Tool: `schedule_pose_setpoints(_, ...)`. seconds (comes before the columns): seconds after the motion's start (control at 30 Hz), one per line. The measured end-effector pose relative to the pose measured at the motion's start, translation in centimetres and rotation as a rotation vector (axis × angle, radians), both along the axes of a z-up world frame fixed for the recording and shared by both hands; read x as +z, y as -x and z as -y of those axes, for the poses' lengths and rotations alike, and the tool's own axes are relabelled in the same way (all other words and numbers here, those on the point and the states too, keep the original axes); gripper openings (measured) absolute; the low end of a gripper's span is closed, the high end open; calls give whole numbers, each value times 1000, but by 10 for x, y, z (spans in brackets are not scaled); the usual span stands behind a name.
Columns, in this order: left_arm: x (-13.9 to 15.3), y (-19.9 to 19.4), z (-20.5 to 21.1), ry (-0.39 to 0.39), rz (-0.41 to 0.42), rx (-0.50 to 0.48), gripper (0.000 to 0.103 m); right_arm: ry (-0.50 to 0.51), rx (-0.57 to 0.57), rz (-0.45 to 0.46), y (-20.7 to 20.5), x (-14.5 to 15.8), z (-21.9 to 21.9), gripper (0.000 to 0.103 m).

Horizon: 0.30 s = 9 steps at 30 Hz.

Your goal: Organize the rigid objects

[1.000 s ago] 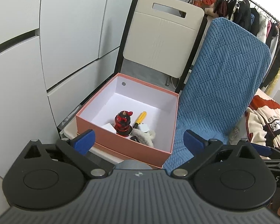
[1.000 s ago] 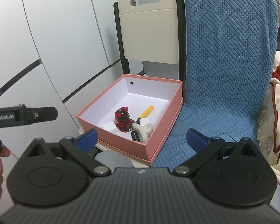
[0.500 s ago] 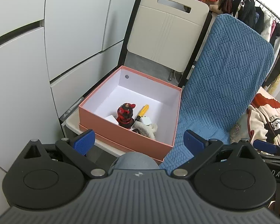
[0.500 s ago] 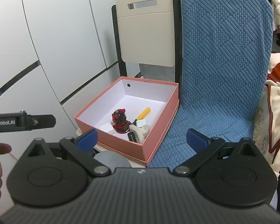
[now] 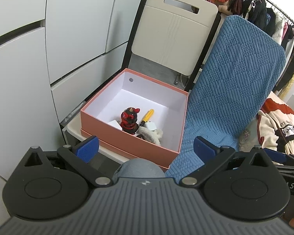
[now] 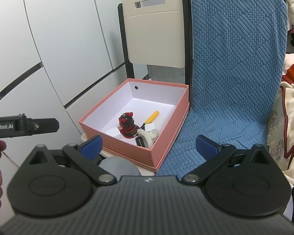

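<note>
An open pink box [image 5: 127, 141] [image 6: 166, 143] with a white inside sits on a chair seat. In it lie a red-and-black figurine [image 5: 129, 119] [image 6: 127, 125], a yellow-handled tool [image 5: 147, 115] [image 6: 151, 117], a white fluffy toy [image 5: 151, 135] [image 6: 150, 135], a small white block [image 5: 150, 126] [image 6: 149, 127], a white card [image 6: 112, 132] and a black item [image 6: 140, 142]. My left gripper [image 5: 146, 149] is open and empty, held in front of the box. My right gripper [image 6: 149, 146] is open and empty, also short of the box.
A beige folding chair back [image 5: 172, 31] [image 6: 153, 39] stands behind the box. A blue quilted cushion [image 5: 231, 90] [image 6: 233, 68] leans on the right. White cabinet doors [image 5: 68, 29] fill the left. Clothes [image 5: 280, 125] lie at the right, a clothes rack [image 5: 264, 11] behind.
Both grippers have drawn back and risen a little, so the box looks smaller and lower in view. Both stay open and empty; the box contents have not moved.
</note>
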<state>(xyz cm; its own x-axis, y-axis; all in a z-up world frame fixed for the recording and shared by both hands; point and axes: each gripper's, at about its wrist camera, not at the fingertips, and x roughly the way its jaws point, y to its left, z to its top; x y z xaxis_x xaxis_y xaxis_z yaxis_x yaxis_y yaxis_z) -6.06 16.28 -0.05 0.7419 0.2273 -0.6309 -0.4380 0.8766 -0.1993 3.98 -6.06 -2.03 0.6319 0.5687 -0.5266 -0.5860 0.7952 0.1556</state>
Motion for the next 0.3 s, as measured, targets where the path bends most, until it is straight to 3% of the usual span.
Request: schedule_pose_setpoints(0.3,2,0,2,-14,5,-13,103,-5,-7,1,0,0,3,103)
